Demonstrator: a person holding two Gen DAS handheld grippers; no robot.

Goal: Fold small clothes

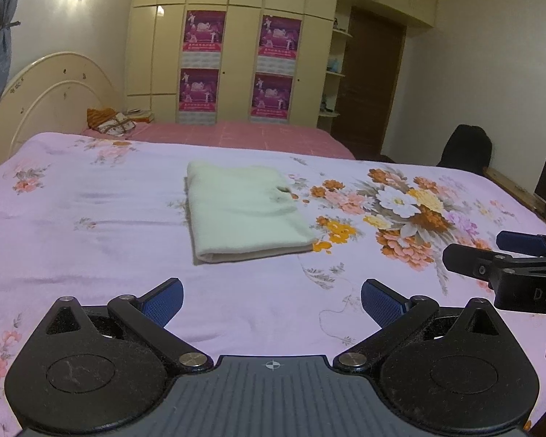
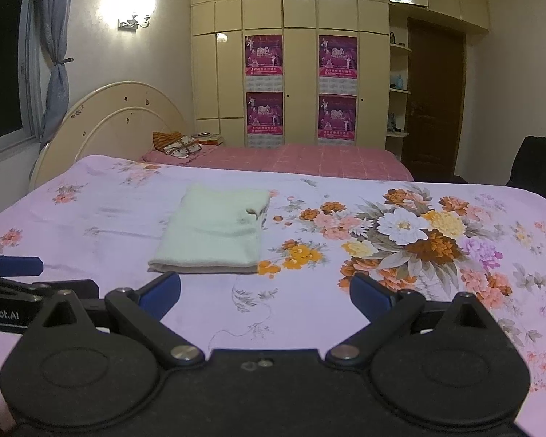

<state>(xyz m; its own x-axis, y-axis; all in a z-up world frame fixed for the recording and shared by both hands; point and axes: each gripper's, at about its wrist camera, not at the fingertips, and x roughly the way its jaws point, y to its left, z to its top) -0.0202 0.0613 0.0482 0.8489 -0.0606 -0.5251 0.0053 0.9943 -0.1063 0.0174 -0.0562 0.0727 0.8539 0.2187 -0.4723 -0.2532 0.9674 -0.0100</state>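
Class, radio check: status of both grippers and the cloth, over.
Left gripper open, empty. Right gripper open, empty. Pale green cloth lies folded on floral bedsheet, untouched. Nothing in the way.

Floral bedsheet, cream wardrobe, purple posters, headboard

The folded cloth lay on the bed, ahead of both tools, with the wardrobe behind and the headboard far left.

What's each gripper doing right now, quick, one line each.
Left gripper: open, holding nothing, short of the folded cloth on the bed.
Right gripper: open, holding nothing, also short of the cloth.
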